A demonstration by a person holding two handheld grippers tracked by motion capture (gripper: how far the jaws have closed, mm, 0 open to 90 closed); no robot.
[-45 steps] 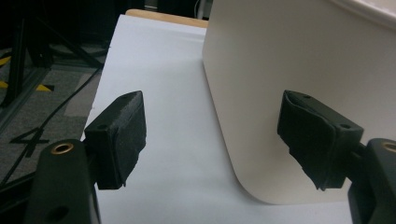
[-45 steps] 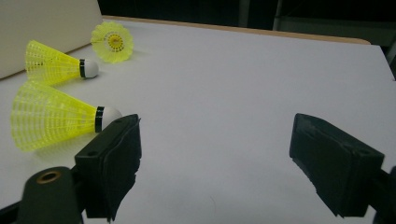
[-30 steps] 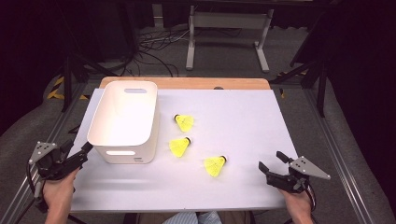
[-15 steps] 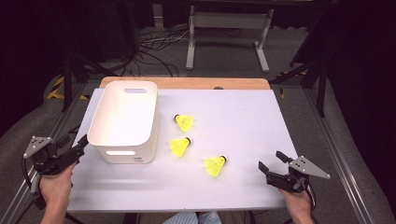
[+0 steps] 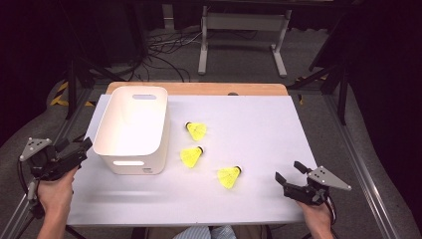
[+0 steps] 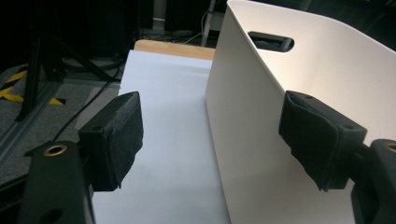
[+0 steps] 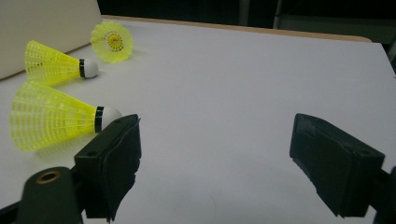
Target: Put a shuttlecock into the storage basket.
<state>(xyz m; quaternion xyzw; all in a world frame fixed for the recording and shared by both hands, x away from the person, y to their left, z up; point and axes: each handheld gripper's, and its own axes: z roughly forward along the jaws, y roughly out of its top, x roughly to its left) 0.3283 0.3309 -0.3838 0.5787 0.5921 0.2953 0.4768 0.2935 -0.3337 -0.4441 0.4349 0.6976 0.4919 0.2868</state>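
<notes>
A white plastic bin (image 5: 132, 124) stands at the table's left, its near corner wall (image 6: 299, 70) close in the left gripper view. Three yellow shuttlecocks lie to its right: a far one (image 5: 196, 130), a middle one (image 5: 190, 156) and a near one (image 5: 229, 176). My left gripper (image 5: 77, 145) is open at the table's left edge beside the bin's front corner, nothing between its pads (image 6: 210, 135). My right gripper (image 5: 288, 172) is open at the front right, empty (image 7: 215, 154). The near shuttlecock (image 7: 56, 122) lies just left of its left jaw, with the others (image 7: 53, 67) (image 7: 112, 42) beyond.
The white table top (image 5: 259, 129) has a wooden strip (image 5: 199, 88) along its far edge. Metal frame rails (image 5: 348, 149) run along both sides. Cables and a stand base (image 5: 239, 30) lie on the dark floor behind the table.
My left gripper has moved a little away from me and to the left along the table's edge, off the bin's front. The right gripper and the shuttlecocks have stayed put.
</notes>
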